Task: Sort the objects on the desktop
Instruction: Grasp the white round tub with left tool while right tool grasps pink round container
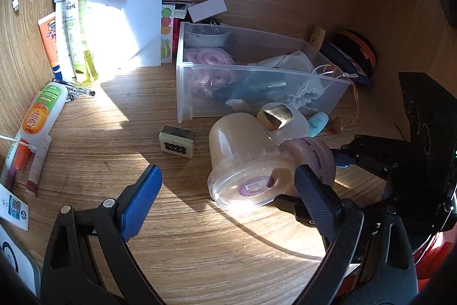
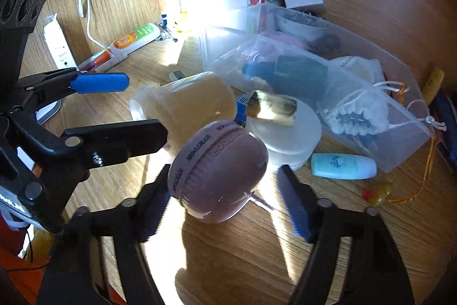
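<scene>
A clear plastic cup (image 1: 245, 162) (image 2: 185, 105) lies on its side on the wooden desk. My left gripper (image 1: 228, 199) (image 2: 145, 107) is open and straddles it, with its pads apart from the cup's wall. A mauve round case (image 2: 220, 173) (image 1: 311, 159) sits just right of the cup. My right gripper (image 2: 224, 205) is open around this case: the left pad is at its side, while a bright gap shows between the case and the right pad. Behind them is a white jar with a gold cap (image 2: 271, 105) (image 1: 277, 116).
A clear storage box (image 1: 182, 93) (image 2: 400, 159) holds a mesh bag, pink cord and a dark bottle. A light blue tube (image 2: 342, 166), a mahjong tile (image 1: 177, 140), a glue bottle (image 1: 42, 113) and a yellow spray bottle (image 1: 80, 27) lie around. Papers lean on the back wall.
</scene>
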